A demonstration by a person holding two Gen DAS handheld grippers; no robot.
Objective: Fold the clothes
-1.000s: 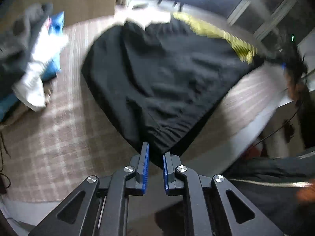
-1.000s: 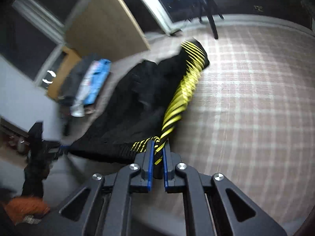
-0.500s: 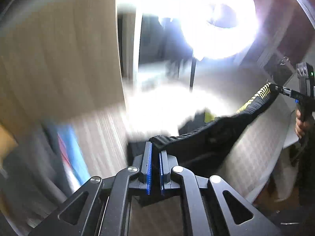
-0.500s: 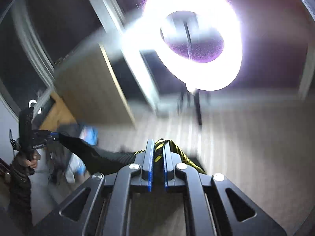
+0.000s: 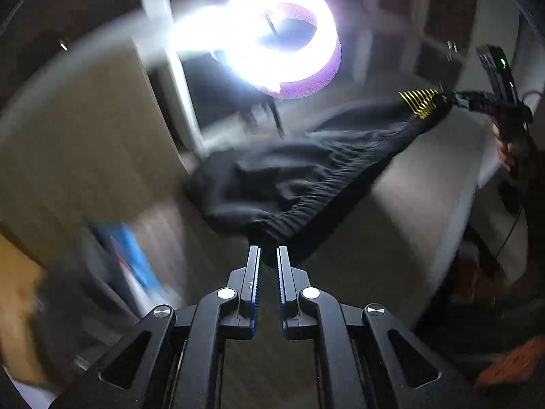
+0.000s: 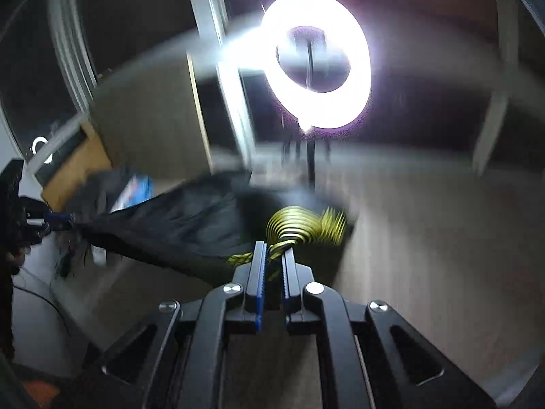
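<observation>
Holding the black shorts (image 5: pixel 306 177) stretched below the ring light (image 5: pixel 282 44), both grippers (image 5: pixel 268 255) (image 6: pixel 272 255) are pinching waistband corners, so I'm thinking keep it taut.

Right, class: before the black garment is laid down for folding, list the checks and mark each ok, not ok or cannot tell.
1. Left tongs grip the black garment at its waistband: ok.
2. Right tongs grip the yellow-striped corner: ok.
3. Garment stretched between both tongs: ok.
4. Cloth free of wrinkles: not ok.
5. Landing surface clear: cannot tell, blurred.
</observation>
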